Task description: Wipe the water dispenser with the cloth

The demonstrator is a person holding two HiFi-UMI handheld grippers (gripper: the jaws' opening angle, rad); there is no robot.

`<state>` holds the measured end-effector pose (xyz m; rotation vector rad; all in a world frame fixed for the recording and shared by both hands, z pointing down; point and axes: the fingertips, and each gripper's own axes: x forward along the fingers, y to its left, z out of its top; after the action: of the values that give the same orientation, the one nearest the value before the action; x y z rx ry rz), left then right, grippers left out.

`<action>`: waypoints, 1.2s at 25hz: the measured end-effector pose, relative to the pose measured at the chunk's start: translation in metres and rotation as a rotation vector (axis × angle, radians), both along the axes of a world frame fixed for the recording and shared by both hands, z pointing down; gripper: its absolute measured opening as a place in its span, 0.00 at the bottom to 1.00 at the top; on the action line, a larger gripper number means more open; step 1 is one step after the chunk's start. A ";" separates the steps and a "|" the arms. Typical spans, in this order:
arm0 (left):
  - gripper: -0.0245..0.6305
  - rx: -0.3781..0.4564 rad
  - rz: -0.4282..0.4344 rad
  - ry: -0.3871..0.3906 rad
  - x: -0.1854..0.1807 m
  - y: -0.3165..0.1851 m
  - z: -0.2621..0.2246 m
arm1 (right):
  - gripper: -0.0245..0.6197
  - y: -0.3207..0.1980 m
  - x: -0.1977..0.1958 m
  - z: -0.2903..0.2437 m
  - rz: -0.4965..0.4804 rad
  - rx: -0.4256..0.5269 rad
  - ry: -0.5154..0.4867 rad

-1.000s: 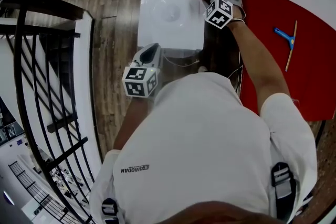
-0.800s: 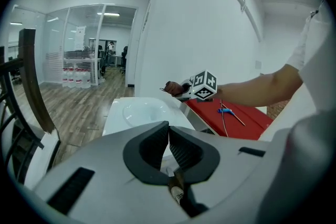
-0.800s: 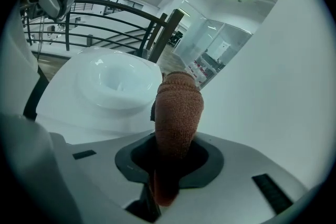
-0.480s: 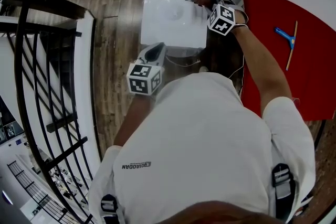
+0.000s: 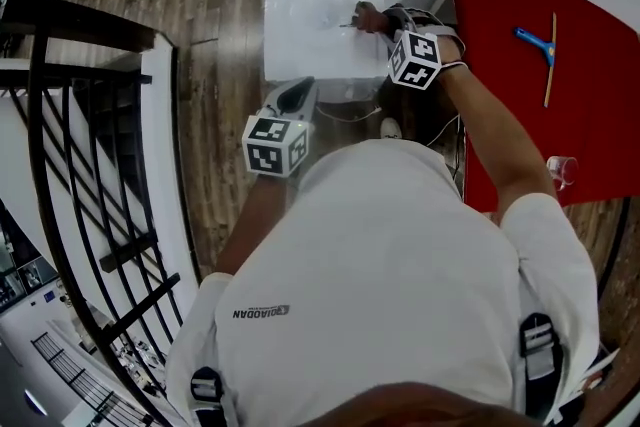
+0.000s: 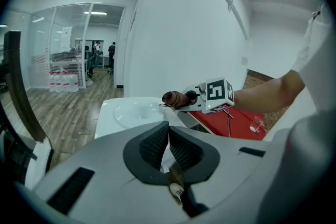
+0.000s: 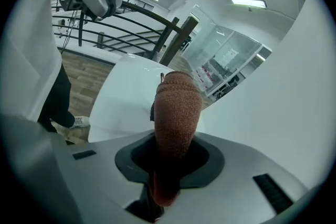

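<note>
Right gripper pinching a rolled brown knitted cloth, which sticks out past the jaws; cloth over the white top of the water dispenser, toward its right edge, perhaps touching it, contact unclear from above; left gripper jaws pressed together, nothing between, held just beside the dispenser's near edge; red table to the right, blue-handled squeegee lying on it
</note>
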<state>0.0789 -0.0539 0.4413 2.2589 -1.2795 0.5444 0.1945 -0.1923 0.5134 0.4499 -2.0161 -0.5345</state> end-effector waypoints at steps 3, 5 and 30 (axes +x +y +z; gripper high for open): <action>0.04 -0.002 0.022 0.003 0.004 0.004 0.002 | 0.14 0.021 0.004 0.005 -0.010 -0.015 0.012; 0.04 -0.009 0.034 0.003 0.005 0.007 0.004 | 0.14 0.035 0.005 0.006 -0.014 -0.025 0.017; 0.04 -0.043 0.166 -0.017 0.028 0.007 0.011 | 0.14 0.139 -0.002 0.019 0.217 -0.578 -0.403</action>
<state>0.1074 -0.0466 0.4527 2.3426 -1.0835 0.6456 0.1930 -0.0531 0.5326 0.4298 -2.3408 0.3008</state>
